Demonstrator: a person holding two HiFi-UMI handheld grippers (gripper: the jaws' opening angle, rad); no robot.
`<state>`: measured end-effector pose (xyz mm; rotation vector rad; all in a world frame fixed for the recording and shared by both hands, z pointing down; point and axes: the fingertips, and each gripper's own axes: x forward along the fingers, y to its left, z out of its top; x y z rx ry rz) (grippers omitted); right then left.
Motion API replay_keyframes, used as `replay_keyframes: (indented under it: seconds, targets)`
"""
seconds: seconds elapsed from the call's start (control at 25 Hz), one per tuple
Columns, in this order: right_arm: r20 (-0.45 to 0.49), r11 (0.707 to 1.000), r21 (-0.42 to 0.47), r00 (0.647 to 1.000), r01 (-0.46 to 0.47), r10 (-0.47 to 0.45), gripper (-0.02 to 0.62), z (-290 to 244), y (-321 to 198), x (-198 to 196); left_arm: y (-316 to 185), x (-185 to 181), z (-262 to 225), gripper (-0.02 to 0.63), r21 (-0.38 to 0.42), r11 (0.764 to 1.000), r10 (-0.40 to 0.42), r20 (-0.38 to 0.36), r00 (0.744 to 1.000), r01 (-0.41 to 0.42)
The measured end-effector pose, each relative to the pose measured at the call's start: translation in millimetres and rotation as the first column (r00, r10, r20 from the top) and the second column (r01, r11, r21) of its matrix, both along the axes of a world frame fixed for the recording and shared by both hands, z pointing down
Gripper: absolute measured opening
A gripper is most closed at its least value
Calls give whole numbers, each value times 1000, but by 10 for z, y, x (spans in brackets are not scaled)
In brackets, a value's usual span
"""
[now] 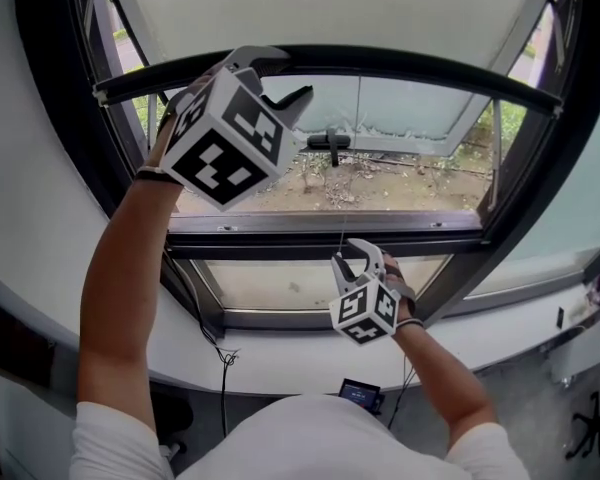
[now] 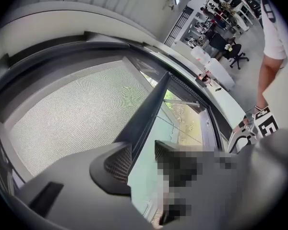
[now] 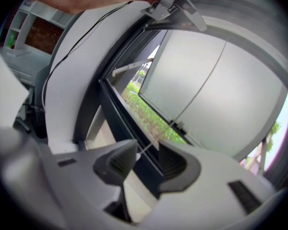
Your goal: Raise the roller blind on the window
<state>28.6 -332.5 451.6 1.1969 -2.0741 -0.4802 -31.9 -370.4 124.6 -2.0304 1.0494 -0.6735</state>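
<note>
The white roller blind (image 1: 330,8) hangs over the top of the window, and its dark bottom bar (image 1: 430,68) curves across the pane. My left gripper (image 1: 278,78) is raised to that bar at the upper left. In the left gripper view the bar (image 2: 149,109) runs between the open jaws of my left gripper (image 2: 141,157) and lies against the left finger, with pale glass showing beside the other. Lower down, my right gripper (image 1: 352,258) sits at the thin pull cord (image 1: 342,230). The cord (image 3: 149,146) crosses the wide gap of the right gripper (image 3: 146,159), unpinched.
A dark window handle (image 1: 330,140) sits on the middle frame. The white sill (image 1: 500,328) runs below, with a black cable (image 1: 220,353) hanging down and a small device (image 1: 360,393) near my body. Office desks and a chair (image 2: 230,51) stand off to the side.
</note>
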Motion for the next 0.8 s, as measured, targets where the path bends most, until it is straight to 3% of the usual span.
replay_keyframes:
  seconds: [0.44, 0.8]
  targets:
    - [25, 1000, 1, 1000, -5, 5, 138, -81, -95, -16, -15, -11, -261, 161, 40, 999, -9, -2, 1000, 9]
    - [83, 999, -48, 996, -19, 23, 144, -71, -266, -100, 6, -5, -340, 161, 53, 999, -8, -11, 1000, 8]
